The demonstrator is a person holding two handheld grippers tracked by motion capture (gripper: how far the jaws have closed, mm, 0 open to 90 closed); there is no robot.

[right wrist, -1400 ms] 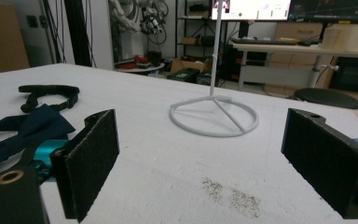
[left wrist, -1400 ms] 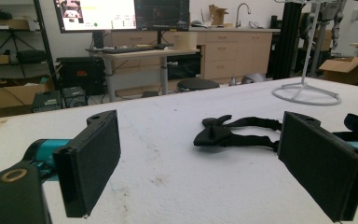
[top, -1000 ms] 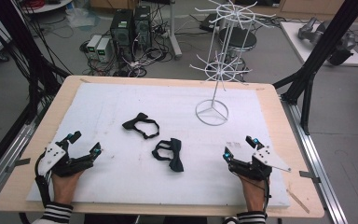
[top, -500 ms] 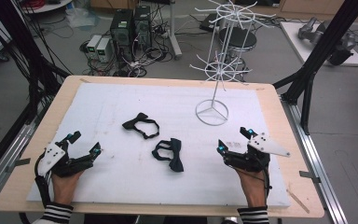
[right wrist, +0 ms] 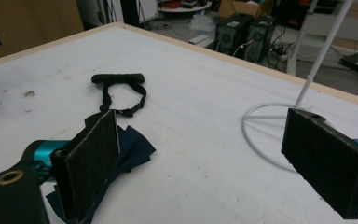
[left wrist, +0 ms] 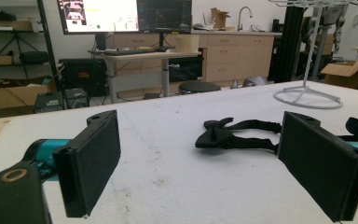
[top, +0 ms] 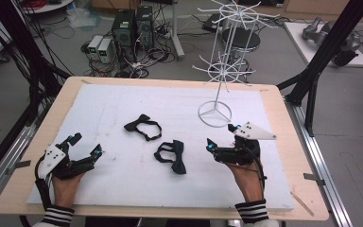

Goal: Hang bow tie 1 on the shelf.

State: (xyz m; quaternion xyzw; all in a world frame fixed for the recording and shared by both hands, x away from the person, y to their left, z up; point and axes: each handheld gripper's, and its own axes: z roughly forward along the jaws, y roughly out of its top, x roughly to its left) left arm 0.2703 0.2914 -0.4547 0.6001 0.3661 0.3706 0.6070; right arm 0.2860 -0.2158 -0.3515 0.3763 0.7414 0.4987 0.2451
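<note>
My left gripper [top: 85, 144] and right gripper [top: 221, 136] sit near the table's [top: 283, 142] front edge, both jaws wide apart and holding nothing, the near bow tie [top: 172, 156] lying between them just left of the right one, the far bow tie [top: 142, 126] beyond, the rack [top: 215, 113] farthest.

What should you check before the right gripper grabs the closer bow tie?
1. Right gripper open: ok, jaws wide apart.
2. Near bow tie free on the mat: ok, nothing on it.
3. Near bow tie between the jaws: not ok, it lies beside the gripper.
4. Far bow tie apart from it: ok.
5. Rack out of the way: ok, behind the gripper.
6. Left gripper clear: ok, open, off to the side.
</note>
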